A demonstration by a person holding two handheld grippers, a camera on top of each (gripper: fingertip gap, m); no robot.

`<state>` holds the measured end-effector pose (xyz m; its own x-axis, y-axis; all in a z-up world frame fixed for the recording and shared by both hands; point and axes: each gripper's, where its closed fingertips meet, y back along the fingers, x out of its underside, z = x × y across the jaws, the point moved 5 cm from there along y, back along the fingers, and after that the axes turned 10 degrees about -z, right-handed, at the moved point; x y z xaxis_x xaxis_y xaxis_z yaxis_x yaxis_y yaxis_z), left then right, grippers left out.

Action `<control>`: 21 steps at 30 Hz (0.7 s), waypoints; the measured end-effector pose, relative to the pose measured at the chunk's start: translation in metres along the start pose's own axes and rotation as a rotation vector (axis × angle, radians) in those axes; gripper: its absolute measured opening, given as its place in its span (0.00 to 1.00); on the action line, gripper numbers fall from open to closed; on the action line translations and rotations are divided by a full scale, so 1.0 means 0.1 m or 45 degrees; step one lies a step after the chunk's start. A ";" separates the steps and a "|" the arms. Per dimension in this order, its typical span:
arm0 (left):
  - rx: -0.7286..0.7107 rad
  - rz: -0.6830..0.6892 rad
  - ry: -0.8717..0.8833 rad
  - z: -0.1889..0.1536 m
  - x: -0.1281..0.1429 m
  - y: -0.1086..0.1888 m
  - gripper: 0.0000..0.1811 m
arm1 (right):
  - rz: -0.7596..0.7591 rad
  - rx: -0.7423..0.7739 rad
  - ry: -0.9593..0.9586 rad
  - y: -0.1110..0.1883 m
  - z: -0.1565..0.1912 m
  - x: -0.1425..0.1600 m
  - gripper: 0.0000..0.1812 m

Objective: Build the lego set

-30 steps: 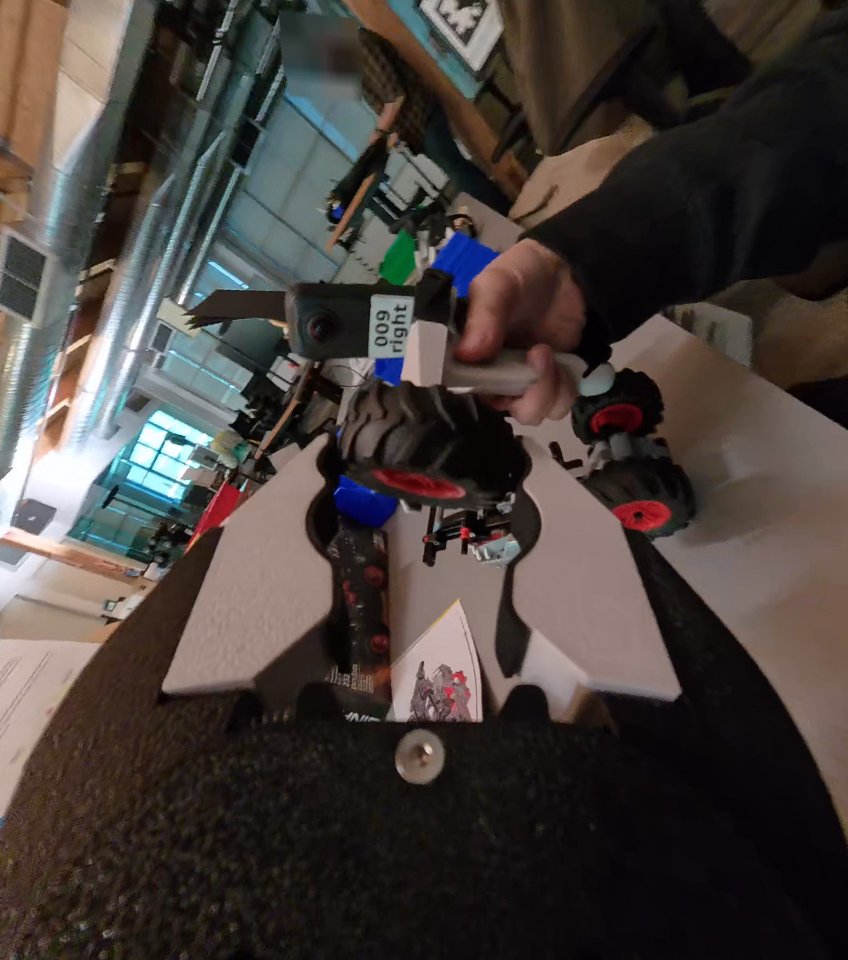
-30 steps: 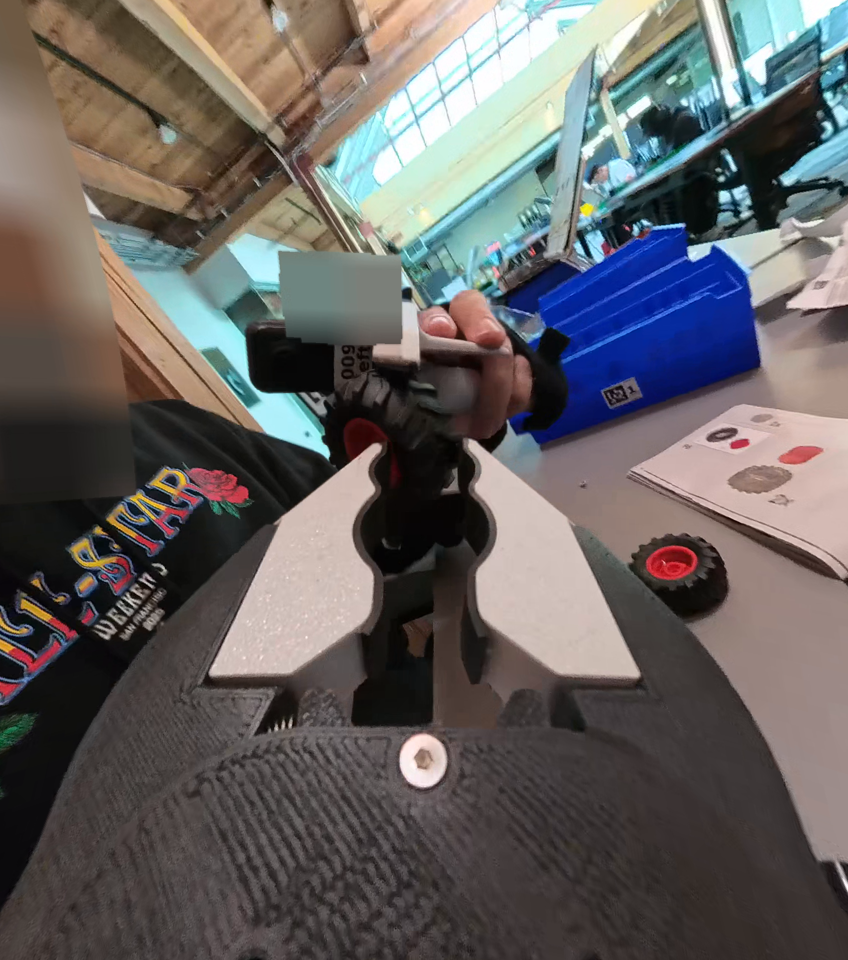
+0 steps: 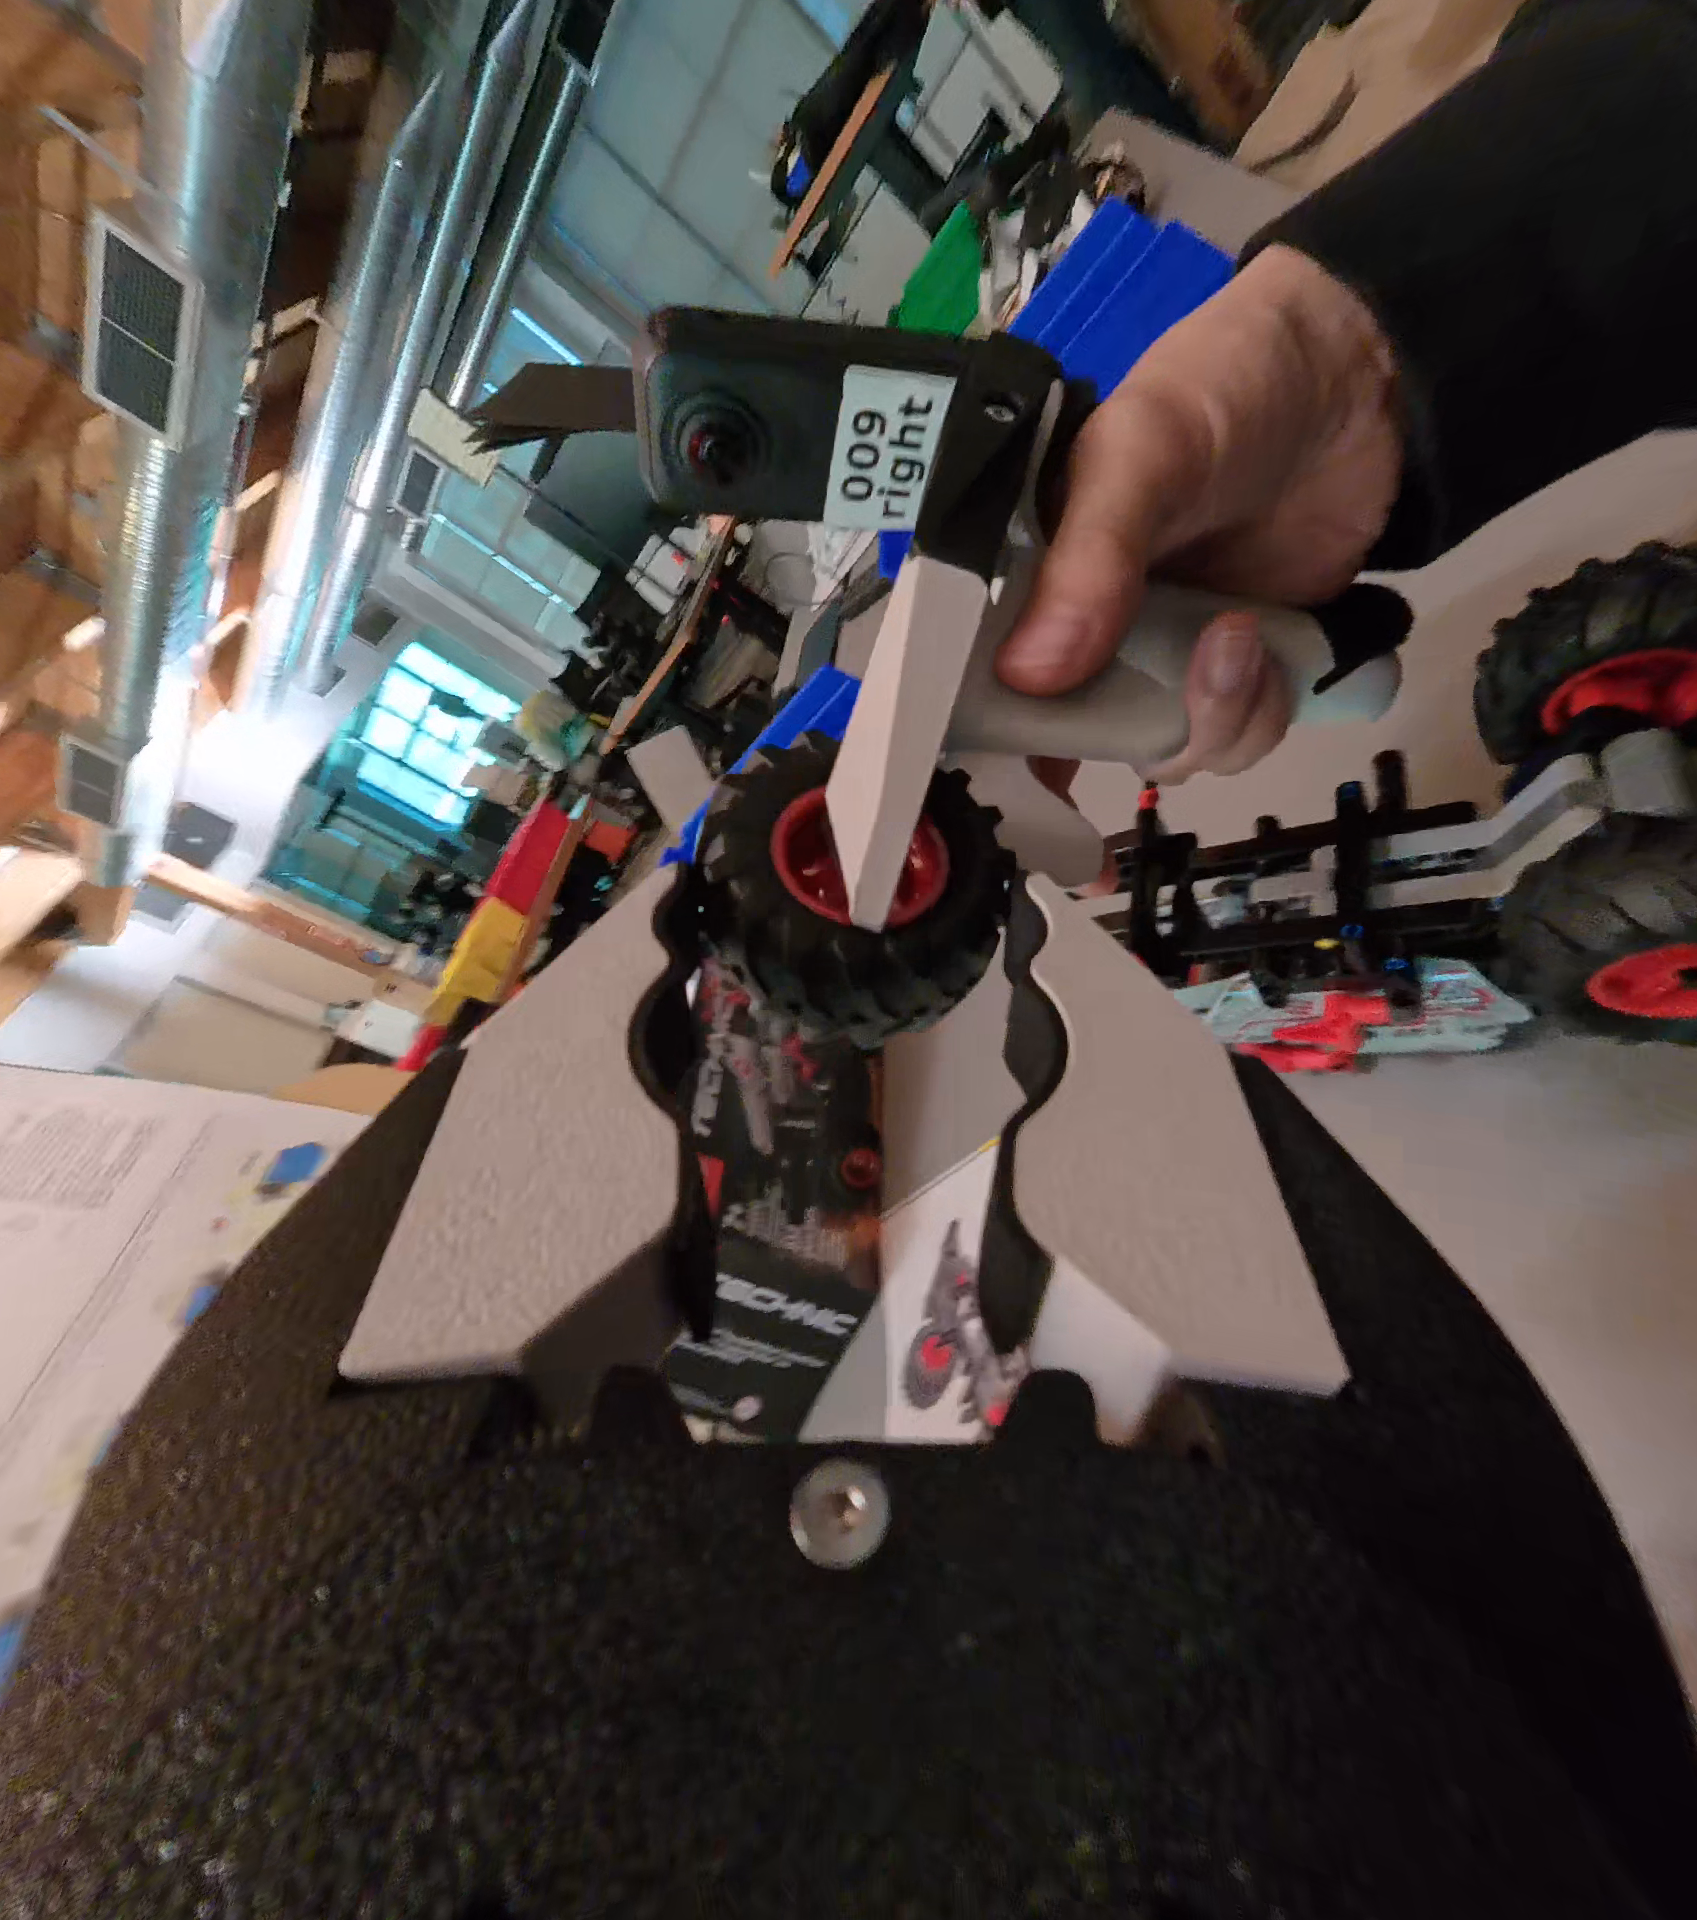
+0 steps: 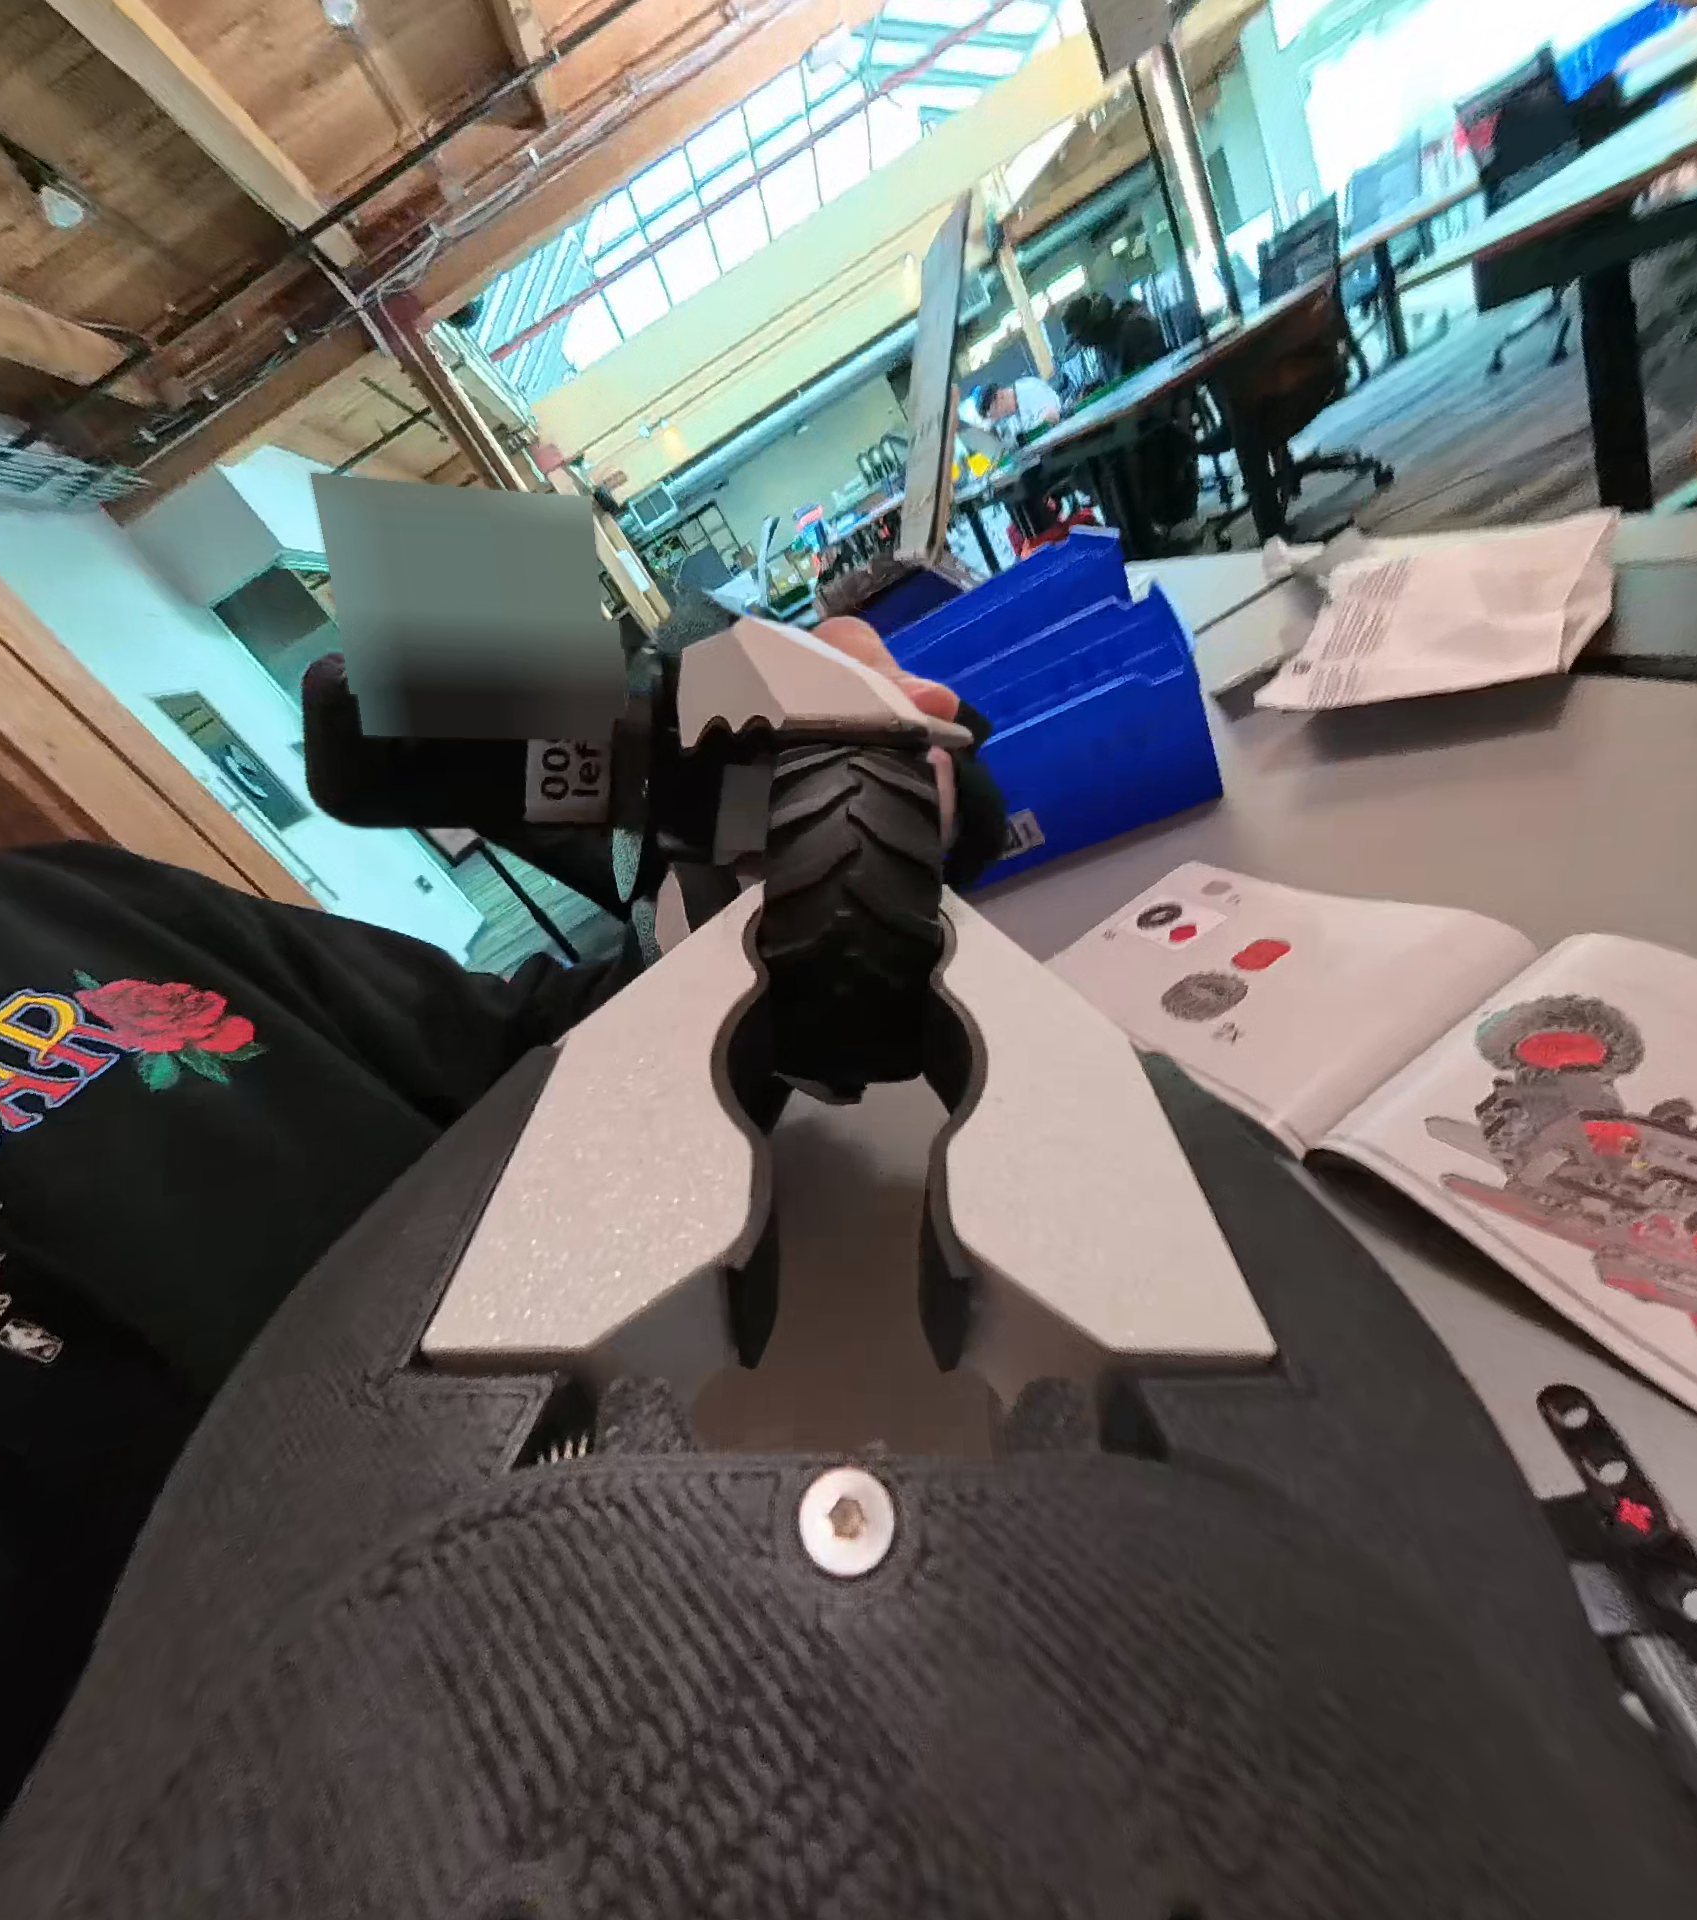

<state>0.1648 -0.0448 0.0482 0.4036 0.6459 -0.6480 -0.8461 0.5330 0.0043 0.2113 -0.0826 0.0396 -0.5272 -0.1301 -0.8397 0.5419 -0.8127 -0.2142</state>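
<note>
wheel [image 3: 854, 894] now turned, hub showing

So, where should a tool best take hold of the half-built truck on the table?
Probably the black frame, mid-length, from above, closing across its narrow width. It is long and slim there, while the two fitted wheels bulk out one end.
</note>
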 end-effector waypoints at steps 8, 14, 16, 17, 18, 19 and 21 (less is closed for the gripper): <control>-0.032 0.124 -0.119 -0.18 0.16 0.01 0.31 | 0.250 0.175 0.116 -0.05 -0.09 0.18 0.28; -0.085 0.234 -0.215 -0.06 0.18 0.01 0.31 | 0.295 0.253 0.240 -0.15 -0.17 0.07 0.16; -0.087 0.192 -0.191 -0.03 0.17 0.01 0.32 | 0.316 0.233 0.225 -0.16 -0.17 0.05 0.16; -0.090 0.184 -0.183 -0.02 0.18 0.01 0.32 | 0.310 0.220 0.214 -0.16 -0.17 0.04 0.16; -0.097 0.180 -0.188 -0.01 0.18 0.00 0.31 | 0.298 0.212 0.203 -0.16 -0.18 0.02 0.16; -0.101 0.172 -0.194 0.00 0.17 0.00 0.31 | 0.293 0.198 0.194 -0.15 -0.17 0.01 0.16; -0.115 0.124 -0.168 0.02 0.14 -0.01 0.31 | 0.256 0.164 0.161 -0.13 -0.14 -0.03 0.16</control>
<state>0.1718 -0.0351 0.0405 0.3550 0.7613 -0.5426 -0.9089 0.4169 -0.0097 0.2150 -0.0635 0.0377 -0.3272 -0.2305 -0.9164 0.5353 -0.8444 0.0212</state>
